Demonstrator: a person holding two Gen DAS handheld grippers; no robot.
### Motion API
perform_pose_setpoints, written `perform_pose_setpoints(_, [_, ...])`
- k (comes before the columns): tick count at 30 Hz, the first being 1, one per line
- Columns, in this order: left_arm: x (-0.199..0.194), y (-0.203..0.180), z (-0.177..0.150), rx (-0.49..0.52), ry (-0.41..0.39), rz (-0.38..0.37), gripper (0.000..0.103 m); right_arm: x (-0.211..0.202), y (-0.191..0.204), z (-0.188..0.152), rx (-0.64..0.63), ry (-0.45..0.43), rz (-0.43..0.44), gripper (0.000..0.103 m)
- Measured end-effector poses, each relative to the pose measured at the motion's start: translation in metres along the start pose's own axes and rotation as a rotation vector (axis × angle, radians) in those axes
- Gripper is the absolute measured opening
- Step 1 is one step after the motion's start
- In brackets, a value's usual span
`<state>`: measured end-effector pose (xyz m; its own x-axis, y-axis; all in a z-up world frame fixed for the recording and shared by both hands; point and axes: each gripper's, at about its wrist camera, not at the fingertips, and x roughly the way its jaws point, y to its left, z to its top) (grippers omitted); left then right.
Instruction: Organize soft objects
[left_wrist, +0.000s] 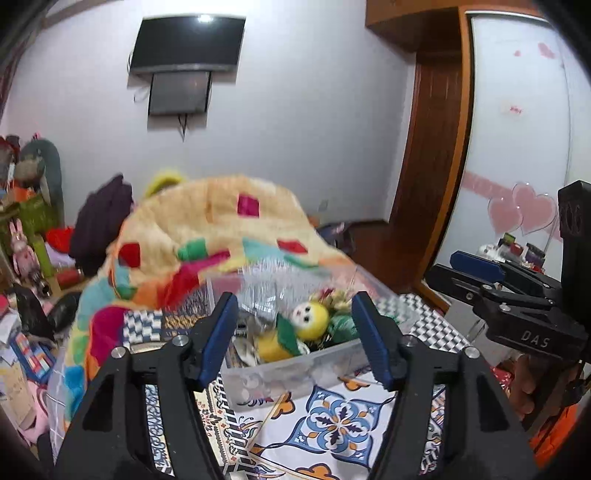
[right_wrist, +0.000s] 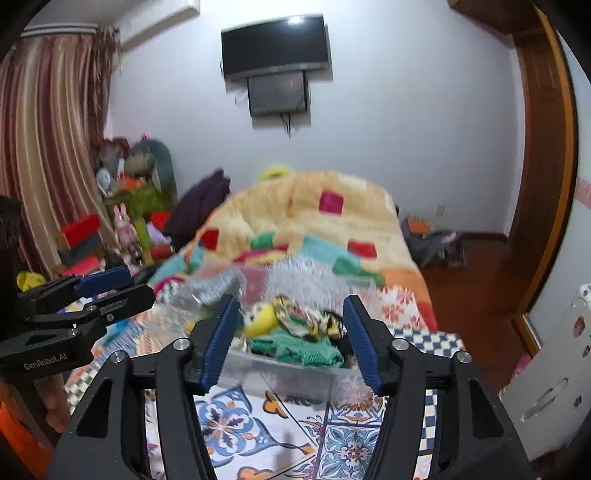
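A clear plastic bin (left_wrist: 288, 373) sits on the patterned bed cover, also in the right wrist view (right_wrist: 291, 373). It holds a yellow plush doll (left_wrist: 310, 317) with green cloth, a green knitted cloth (right_wrist: 306, 349) and a patterned fabric piece (right_wrist: 321, 321). My left gripper (left_wrist: 295, 339) is open and empty, just in front of the bin. My right gripper (right_wrist: 291, 339) is open and empty, also in front of the bin. Each gripper shows in the other's view, at the right edge (left_wrist: 480, 273) and the left edge (right_wrist: 99, 291).
A cream blanket with coloured patches (left_wrist: 221, 229) is heaped on the bed behind the bin. Cluttered toys and boxes (right_wrist: 122, 218) stand at the left by the curtain. A TV (right_wrist: 275, 44) hangs on the far wall. A wooden door frame (right_wrist: 546, 147) is at right.
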<state>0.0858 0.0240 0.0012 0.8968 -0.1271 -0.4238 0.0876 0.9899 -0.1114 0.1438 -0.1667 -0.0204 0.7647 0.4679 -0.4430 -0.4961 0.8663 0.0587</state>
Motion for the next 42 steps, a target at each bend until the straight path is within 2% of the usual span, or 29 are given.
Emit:
perform_pose_setpoints(5, [-0.026, -0.007, 0.004, -0.002, -0.066, 0.0, 0.08, -0.03, 0.004, 0.005, 0.005, -0.096, 0.016, 0.079])
perform_pose_setpoints(10, [-0.045, -0.014, 0.002, 0.008, -0.117, 0.021, 0.095, -0.046, 0.009, 0.003, -0.01, -0.149, 0.007, 0.084])
perform_pose_setpoints(16, [-0.062, -0.024, -0.002, 0.037, -0.161, 0.029, 0.101, -0.052, 0.011, -0.001, -0.004, -0.186, 0.003, 0.1])
perform_pose_setpoints(19, [-0.065, -0.029, -0.005, 0.051, -0.179, 0.047, 0.103, -0.054, 0.013, -0.003, -0.01, -0.196, -0.004, 0.103])
perform_pose_setpoints(25, [-0.062, -0.031, -0.008, 0.062, -0.176, 0.056, 0.103, -0.052, 0.015, -0.004, -0.005, -0.188, 0.014, 0.103])
perform_pose_setpoints(42, [-0.059, -0.027, -0.011, 0.038, -0.163, 0.038, 0.103, -0.06, 0.016, -0.011, -0.007, -0.193, 0.016, 0.103])
